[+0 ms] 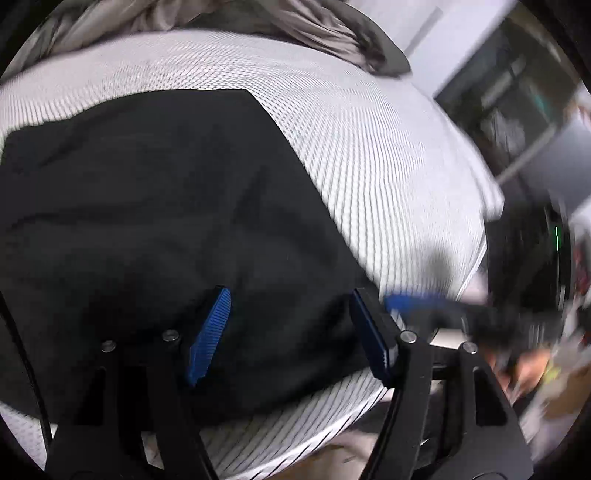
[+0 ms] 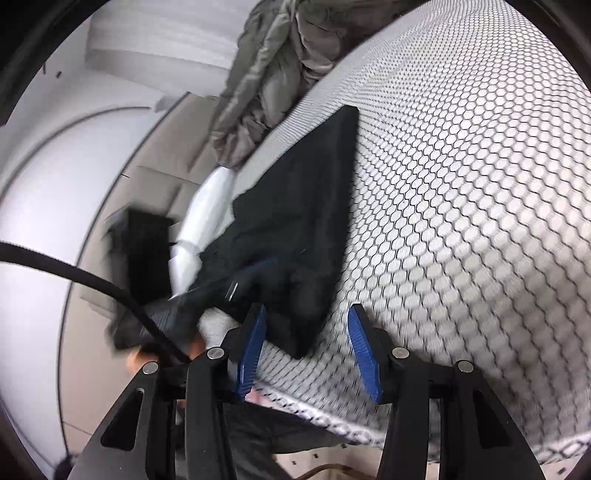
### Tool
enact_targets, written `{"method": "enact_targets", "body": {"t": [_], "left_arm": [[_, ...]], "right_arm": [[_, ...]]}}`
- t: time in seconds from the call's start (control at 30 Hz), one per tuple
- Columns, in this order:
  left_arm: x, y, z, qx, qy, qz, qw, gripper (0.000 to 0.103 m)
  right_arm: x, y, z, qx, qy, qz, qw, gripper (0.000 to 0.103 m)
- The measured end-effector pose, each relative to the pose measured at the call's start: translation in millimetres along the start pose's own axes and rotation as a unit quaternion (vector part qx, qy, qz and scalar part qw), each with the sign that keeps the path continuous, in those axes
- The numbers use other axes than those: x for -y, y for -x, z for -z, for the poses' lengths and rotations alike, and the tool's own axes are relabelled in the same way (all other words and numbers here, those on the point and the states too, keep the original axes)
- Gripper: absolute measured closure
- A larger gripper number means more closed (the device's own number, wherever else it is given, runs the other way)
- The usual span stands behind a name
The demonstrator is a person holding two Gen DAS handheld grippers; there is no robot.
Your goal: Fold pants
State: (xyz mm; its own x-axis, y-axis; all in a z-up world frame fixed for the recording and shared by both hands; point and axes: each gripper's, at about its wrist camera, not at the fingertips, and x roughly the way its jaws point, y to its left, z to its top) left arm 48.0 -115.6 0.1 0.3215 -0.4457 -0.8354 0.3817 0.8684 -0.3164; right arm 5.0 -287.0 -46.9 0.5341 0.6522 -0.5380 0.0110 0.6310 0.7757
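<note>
Both grippers, left (image 1: 290,314) and right (image 2: 306,332), hover parted over pants (image 1: 147,221).

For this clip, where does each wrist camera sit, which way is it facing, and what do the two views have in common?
Left wrist: sits behind the open left gripper, looking down and forward over black pants on the honeycomb-patterned mattress; the blurred right gripper shows at the right.
Right wrist: sits behind the open right gripper, looking along the mattress edge at the pants; the blurred left gripper shows at the left.
Shared: pants, mattress, grey bedding.
</note>
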Motion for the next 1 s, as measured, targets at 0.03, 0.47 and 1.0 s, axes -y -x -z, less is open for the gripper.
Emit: {"method": "enact_targets", "body": {"t": [0.03, 0.47, 1.0], "left_arm": [[3.6, 4.0, 8.8, -0.005, -0.018, -0.008, 0.9998, 0.038], [-31.2, 52.6, 14.6, 0.057, 0.043, 0.043, 0.9965, 0.035], [-54.9, 17.3, -30.4, 0.031, 0.101, 0.013, 0.9943, 0.035]], "right_arm": [[-0.7, -7.5, -0.3, -0.013, 0.000, 0.009, 1.000, 0.057], [-35.1, -11.2, 6.3, -0.005, 0.072, 0.040, 0.997, 0.062], [-37.8, -1.7, 32.6, -0.043, 0.140, 0.061, 0.987, 0.072]]}}
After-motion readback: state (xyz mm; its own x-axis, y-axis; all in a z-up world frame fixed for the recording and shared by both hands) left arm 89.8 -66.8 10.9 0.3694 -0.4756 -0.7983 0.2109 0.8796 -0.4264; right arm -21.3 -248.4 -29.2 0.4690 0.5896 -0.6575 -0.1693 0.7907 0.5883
